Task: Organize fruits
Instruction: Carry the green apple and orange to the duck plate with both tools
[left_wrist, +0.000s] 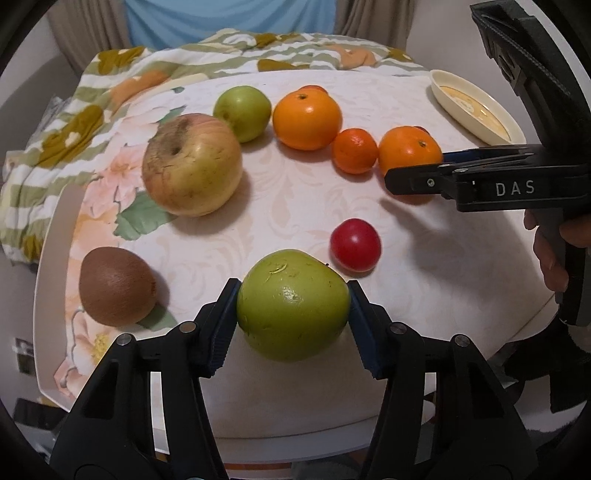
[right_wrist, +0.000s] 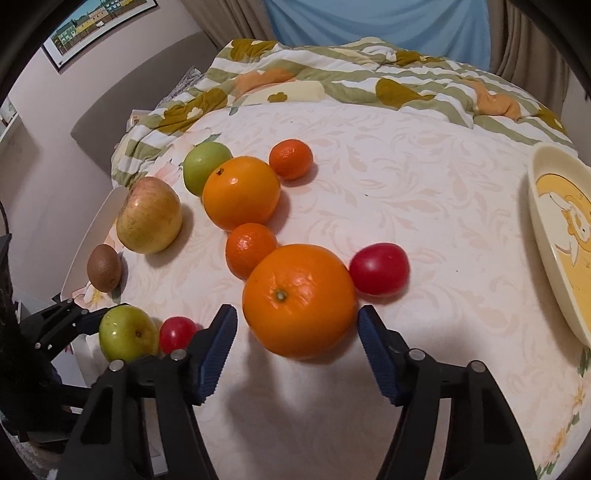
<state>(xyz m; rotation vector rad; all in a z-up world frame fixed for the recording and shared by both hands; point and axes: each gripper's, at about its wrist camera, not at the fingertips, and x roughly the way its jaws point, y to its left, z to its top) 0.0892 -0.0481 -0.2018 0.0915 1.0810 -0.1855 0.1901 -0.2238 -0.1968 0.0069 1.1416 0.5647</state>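
- Holding a green apple (left_wrist: 293, 304) in our left claw (left_wrist: 293, 302), we see both blue pads pressed flat against its sides near the front edge of the counter (left_wrist: 303, 206); the fruit sits between the pads just off the cloth or barely on it, we cannot tell which.
- Our right claw (right_wrist: 297, 328) stands partly open around a large orange (right_wrist: 299, 301); narrow gaps show on both sides, so nothing is gripped there yet.
- Round, waxy skin could squirt out of the left pads if we lift fast, and the apple would likely roll into the small red fruit (left_wrist: 355, 244) just beside it.
- Closing on the orange risks nudging its neighbours: a mandarin (right_wrist: 249, 249) touches it on one side and a red plum-like fruit (right_wrist: 379, 268) sits against the other, so either may roll away.
- Only the right wrist view shows the gaps beside the orange and the inside of the cream dish (right_wrist: 554, 236); from the left wrist view the right claw's finger hides that contact.
- Only the left wrist view shows the pads meeting the apple; the big blotched apple (left_wrist: 192, 164) and kiwi (left_wrist: 117, 286) also read more clearly there.
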